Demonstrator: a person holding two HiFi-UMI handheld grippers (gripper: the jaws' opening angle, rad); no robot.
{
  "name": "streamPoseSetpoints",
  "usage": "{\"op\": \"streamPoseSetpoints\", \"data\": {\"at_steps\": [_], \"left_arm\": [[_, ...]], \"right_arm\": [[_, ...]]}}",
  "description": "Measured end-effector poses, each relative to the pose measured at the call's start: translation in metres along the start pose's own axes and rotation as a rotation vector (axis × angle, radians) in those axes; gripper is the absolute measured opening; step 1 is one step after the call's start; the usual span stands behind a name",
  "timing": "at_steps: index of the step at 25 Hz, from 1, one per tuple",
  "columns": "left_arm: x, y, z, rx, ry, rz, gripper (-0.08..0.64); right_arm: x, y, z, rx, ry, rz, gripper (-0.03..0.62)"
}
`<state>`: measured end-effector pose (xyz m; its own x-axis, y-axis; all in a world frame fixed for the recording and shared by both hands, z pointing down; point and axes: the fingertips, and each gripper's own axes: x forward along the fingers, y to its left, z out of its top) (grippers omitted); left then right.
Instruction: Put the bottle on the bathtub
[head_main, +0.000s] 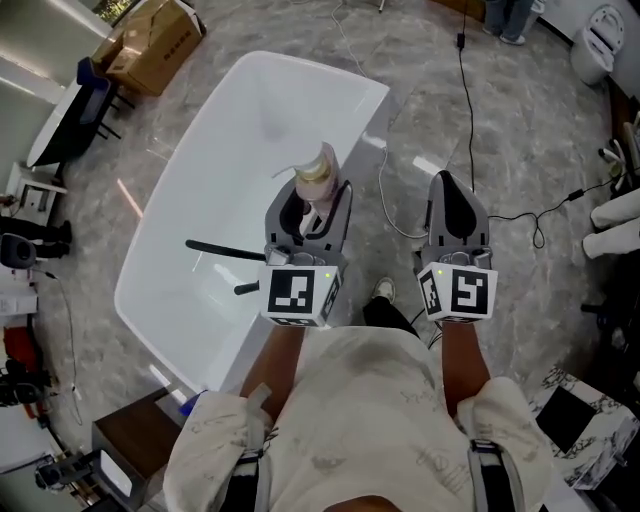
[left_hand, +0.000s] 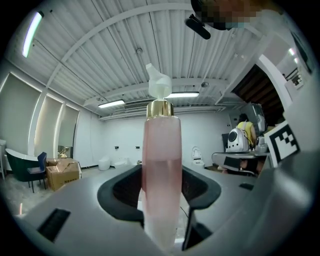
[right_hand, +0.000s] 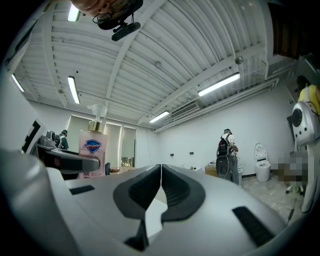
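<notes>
A pink pump bottle (head_main: 316, 190) with a gold collar and white pump stands upright between the jaws of my left gripper (head_main: 308, 215), which is shut on it. The left gripper view shows the bottle (left_hand: 161, 175) filling the gap between the jaws. The bottle (right_hand: 91, 152) also appears in the right gripper view, at the left, with a blue label. My left gripper hangs over the near right rim of the white bathtub (head_main: 210, 190). My right gripper (head_main: 456, 212) is shut on nothing, held over the floor to the right of the tub; its jaws meet in the right gripper view (right_hand: 161, 182).
A black faucet (head_main: 225, 251) reaches over the tub's near end. Cables (head_main: 465, 110) run across the grey marbled floor. A cardboard box (head_main: 152, 42) sits at the far left, a dark stand (head_main: 135, 440) at the tub's near end. A person with a backpack (right_hand: 227, 160) stands far off.
</notes>
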<state>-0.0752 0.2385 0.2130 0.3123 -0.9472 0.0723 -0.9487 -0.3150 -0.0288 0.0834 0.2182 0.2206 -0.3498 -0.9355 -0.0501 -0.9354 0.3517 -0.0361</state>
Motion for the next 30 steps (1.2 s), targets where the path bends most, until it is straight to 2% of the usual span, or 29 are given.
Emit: {"op": "streamPoseSetpoints", "data": {"at_steps": [4,14,20,30], "left_arm": [[0.039,-0.015,-0.005,0.005,0.023,-0.006,0.224],[0.107,-0.042,-0.004,0.013,0.006,-0.013,0.224],[0.135,-0.048,-0.007,0.008,0.003,-0.018,0.224],[0.201,-0.018,-0.03,-0.016,0.004,-0.027,0.224]], "right_arm": [[0.019,-0.038,-0.006,0.011,0.002,-0.017,-0.011],[0.044,-0.115,-0.006,0.01,-0.011,-0.059,-0.011],[0.058,-0.13,-0.014,0.01,0.006,-0.057,-0.011],[0.113,-0.148,-0.035,-0.023,0.022,-0.076,-0.011]]}}
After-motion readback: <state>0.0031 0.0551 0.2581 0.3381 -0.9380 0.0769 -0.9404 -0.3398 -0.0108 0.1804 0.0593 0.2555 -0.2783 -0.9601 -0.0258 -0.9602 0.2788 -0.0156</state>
